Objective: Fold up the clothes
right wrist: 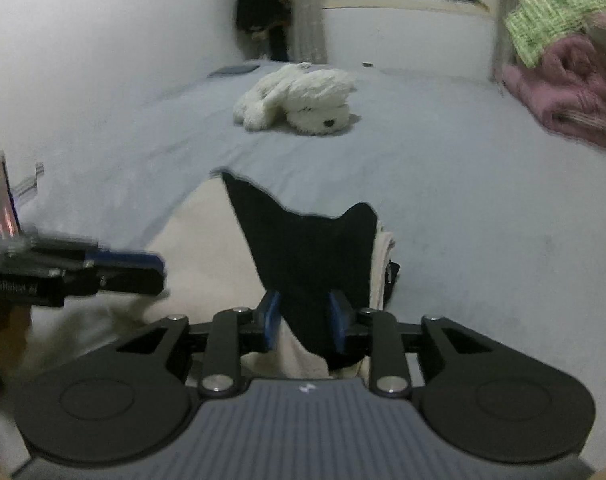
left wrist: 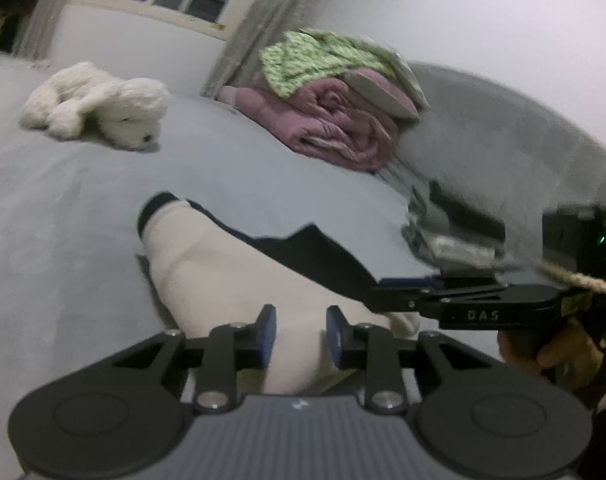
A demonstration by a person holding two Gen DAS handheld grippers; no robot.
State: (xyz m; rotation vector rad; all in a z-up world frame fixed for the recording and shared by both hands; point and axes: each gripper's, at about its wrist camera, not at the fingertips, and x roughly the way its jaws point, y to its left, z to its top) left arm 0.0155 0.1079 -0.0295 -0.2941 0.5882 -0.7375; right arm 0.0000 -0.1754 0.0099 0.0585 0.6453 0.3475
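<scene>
Cream and black cloth, a folded garment [left wrist: 223, 280], lies on the pale grey bed [left wrist: 83, 208] at the near edge, a black-cuffed sleeve end pointing to 11 o'clock in the left wrist view. Left tongs [left wrist: 299, 334] sit low at 6 o'clock over the cream fabric, blue pads parted with a clear gap, cloth showing between them but not pinched. At 10 o'clock a white plush dog [left wrist: 99, 106] rests on the bed, well apart from the garment. At 1 o'clock a rolled pink blanket [left wrist: 335, 124] carries a green patterned cloth [left wrist: 303, 60] on top. Right tongs [right wrist: 303, 320] in their own view straddle the garment's black panel [right wrist: 303, 248]; the pads stand partly apart, the black cloth between them, and they do not seem to press it. A hand [left wrist: 559, 352] grips that tool at 4 o'clock in the left view
</scene>
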